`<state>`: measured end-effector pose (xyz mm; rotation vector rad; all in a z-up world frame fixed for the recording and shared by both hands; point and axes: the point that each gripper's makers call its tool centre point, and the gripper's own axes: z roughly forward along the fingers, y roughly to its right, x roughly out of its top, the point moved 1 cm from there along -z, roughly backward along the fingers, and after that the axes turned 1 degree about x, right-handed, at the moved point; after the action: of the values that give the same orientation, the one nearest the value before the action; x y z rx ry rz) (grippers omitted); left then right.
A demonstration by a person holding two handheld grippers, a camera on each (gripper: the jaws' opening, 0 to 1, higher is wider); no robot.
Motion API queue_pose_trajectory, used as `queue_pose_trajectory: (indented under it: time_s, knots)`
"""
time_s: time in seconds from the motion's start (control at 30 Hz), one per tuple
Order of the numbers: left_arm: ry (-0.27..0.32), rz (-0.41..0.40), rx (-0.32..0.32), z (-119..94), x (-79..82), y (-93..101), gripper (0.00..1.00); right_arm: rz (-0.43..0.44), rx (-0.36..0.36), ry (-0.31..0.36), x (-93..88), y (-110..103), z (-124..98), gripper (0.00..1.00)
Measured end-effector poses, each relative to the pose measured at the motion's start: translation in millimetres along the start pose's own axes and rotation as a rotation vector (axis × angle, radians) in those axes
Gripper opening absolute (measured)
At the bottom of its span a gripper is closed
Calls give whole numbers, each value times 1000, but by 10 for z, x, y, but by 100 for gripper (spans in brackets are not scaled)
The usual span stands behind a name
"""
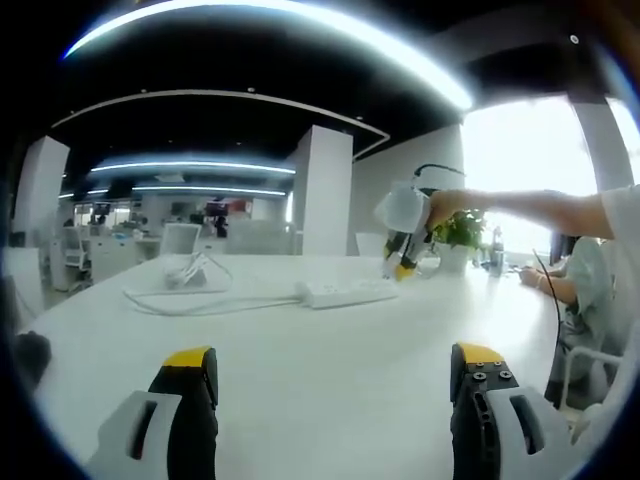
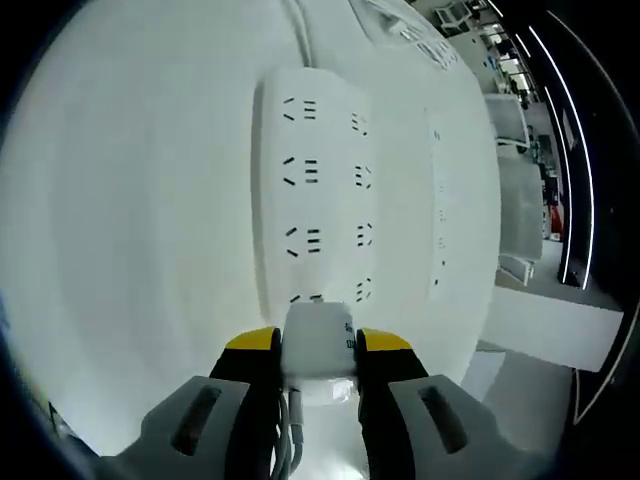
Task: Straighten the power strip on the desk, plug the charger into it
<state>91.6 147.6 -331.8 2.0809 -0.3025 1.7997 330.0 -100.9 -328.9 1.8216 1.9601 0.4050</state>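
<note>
Your charger (image 2: 318, 340) sits pinched in the right gripper (image 2: 318, 352) at 6 o'clock in the right gripper view, right at the near end of the power strip (image 2: 312, 190) lying flat on the white desk (image 2: 130, 200), while your left gripper (image 1: 335, 372) hangs back with jaws wide, holding nothing.

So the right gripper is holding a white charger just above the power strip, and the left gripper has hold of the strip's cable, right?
Not quite. The left gripper holds nothing: the left gripper view shows its jaws open over bare desk. The rest stands: the right gripper holds the white charger at the power strip.
</note>
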Motion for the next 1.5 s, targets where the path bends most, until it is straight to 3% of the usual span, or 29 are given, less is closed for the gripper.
queue_pose_trajectory:
  time_s: [0.43,0.9,1.5]
  knots:
    - [1,1,0,18,9,18,99,-16,41,-23,-17,-30,34,27]
    - [-1,0,3,31,11,19,99,-60,43,-90,-11,-6,59,27]
    - [-4,7,-6,36,20,18,99,-38,137,-129,13,17,86,27]
